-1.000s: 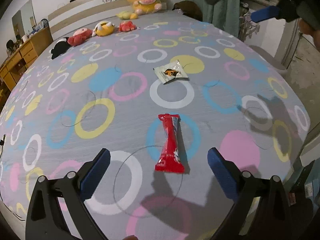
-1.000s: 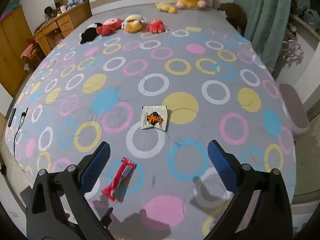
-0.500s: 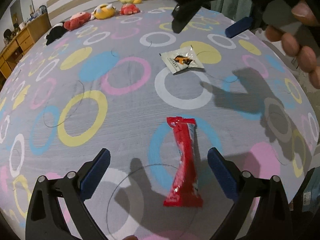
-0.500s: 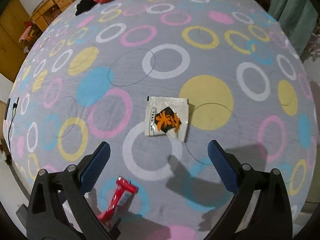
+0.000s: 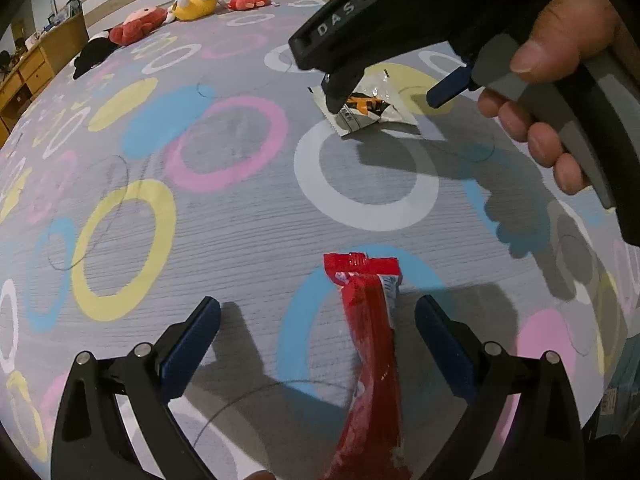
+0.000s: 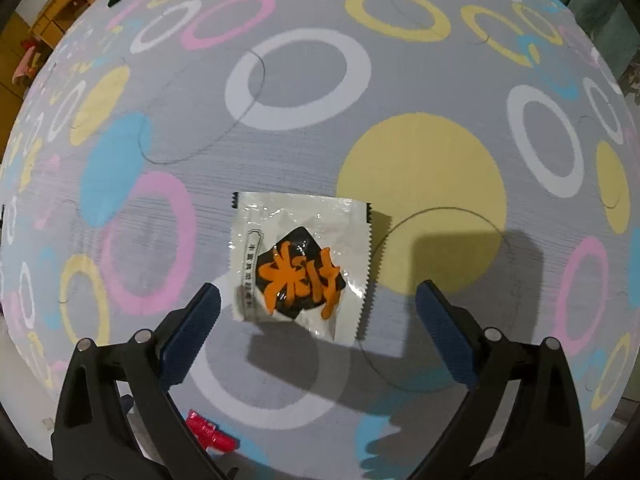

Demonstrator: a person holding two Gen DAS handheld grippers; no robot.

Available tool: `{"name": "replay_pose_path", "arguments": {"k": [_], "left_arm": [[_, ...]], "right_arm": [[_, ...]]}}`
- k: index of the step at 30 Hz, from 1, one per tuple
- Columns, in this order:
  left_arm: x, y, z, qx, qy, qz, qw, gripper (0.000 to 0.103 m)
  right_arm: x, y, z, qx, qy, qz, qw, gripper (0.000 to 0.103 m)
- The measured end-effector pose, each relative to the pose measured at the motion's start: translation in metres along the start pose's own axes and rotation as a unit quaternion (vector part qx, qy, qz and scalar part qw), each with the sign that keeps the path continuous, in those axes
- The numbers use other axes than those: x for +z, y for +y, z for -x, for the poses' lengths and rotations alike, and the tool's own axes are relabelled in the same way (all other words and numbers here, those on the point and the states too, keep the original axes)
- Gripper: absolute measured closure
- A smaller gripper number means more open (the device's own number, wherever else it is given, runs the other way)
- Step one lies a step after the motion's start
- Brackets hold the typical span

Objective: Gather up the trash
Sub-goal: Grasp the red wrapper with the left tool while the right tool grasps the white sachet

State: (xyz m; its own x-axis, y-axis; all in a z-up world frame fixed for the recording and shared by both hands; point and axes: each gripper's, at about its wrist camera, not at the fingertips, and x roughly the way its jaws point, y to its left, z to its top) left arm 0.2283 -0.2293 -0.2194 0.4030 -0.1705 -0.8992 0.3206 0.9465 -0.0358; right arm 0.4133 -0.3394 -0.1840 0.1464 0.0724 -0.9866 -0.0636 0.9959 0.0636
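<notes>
A long red wrapper [image 5: 372,352] lies on the patterned bedspread [image 5: 240,220], running between the open blue fingers of my left gripper [image 5: 318,344]. Its top end shows small in the right wrist view as a red wrapper [image 6: 208,432] at the bottom. A white packet with orange characters on black [image 6: 298,264] lies flat between and just ahead of my right gripper [image 6: 318,340], which stands open. In the left wrist view the same white packet [image 5: 366,110] sits under my right gripper [image 5: 396,88], held by a hand [image 5: 560,80].
Plush toys [image 5: 160,20] line the far edge of the bed by the headboard. A wooden dresser [image 5: 28,76] stands at the far left. A green curtain [image 6: 592,4] hangs to the right beyond the bed edge.
Both grippers have dropped closer to the bed. The red wrapper now lies between the left fingers, and the white packet has come up between the right fingers.
</notes>
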Motion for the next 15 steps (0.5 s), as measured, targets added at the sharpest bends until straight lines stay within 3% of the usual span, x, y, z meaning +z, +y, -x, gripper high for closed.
{"name": "replay_pose_path", "arguments": {"k": [11, 12, 15], "left_arm": [[-0.003, -0.009, -0.007, 0.019, -0.005, 0.001, 0.9998, 0.009], [-0.003, -0.009, -0.006, 0.018, -0.005, 0.002, 0.9998, 0.01], [-0.004, -0.01, 0.0, 0.013, -0.011, 0.003, 0.9998, 0.027]], "right_arm": [[0.014, 0.014, -0.029, -0.038, 0.018, 0.017, 0.999, 0.005], [0.015, 0.015, -0.028, -0.039, 0.018, 0.018, 0.999, 0.005], [0.018, 0.015, -0.029, -0.046, 0.02, 0.021, 0.999, 0.007]]}}
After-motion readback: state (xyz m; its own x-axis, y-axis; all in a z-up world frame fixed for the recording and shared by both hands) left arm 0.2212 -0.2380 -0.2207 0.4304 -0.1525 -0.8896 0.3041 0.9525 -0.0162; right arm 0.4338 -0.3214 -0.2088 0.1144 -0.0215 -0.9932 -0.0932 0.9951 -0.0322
